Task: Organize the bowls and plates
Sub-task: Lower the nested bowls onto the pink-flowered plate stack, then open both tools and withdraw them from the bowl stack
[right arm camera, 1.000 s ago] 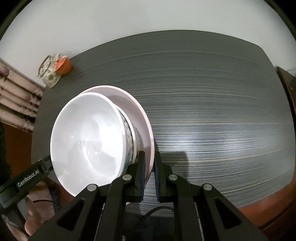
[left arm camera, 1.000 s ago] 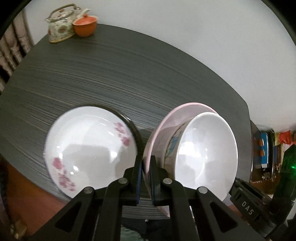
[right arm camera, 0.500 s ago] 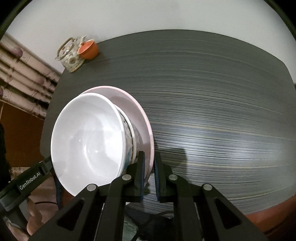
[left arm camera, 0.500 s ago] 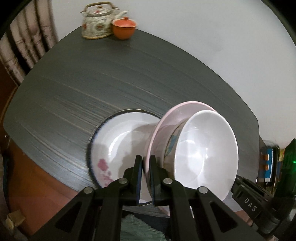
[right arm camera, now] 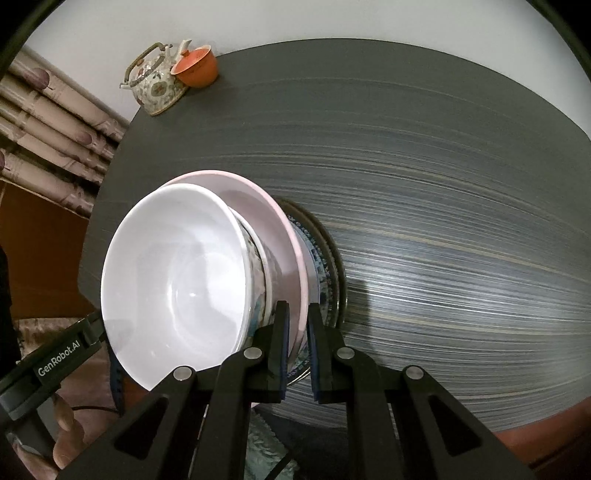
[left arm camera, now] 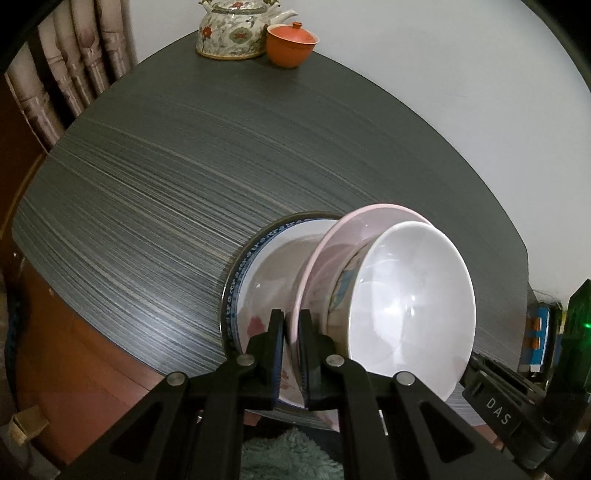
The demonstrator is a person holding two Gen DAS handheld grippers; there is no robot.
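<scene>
A: We hold the pink plate [left arm camera: 334,254] by its rim from both sides. Our left gripper [left arm camera: 291,354] has its fingers [left arm camera: 275,350] clamped on the near edge, and our right gripper [right arm camera: 297,350] pinches the same rim [right arm camera: 295,258] from the other side.

B: What rides on it?

A: A white bowl [left arm camera: 410,299] nested in a patterned bowl [left arm camera: 341,288], both sitting in the pink plate. In the right wrist view the white bowl [right arm camera: 177,280] fills the left half, with the patterned bowl [right arm camera: 256,258] showing as a thin band beneath it.

B: And where is the stack?

A: Over the near edge of the dark worktop [left arm camera: 221,147], directly above a blue-rimmed plate with pink flowers [left arm camera: 266,266] that lies flat there. From the right we see only a sliver of that plate [right arm camera: 319,266] under the pink one. We cannot tell whether the two plates touch.

B: Anything else?

A: A floral teapot [left arm camera: 232,31] and an orange lidded cup [left arm camera: 291,44] stand side by side at the far corner, well apart from the plates.
</scene>
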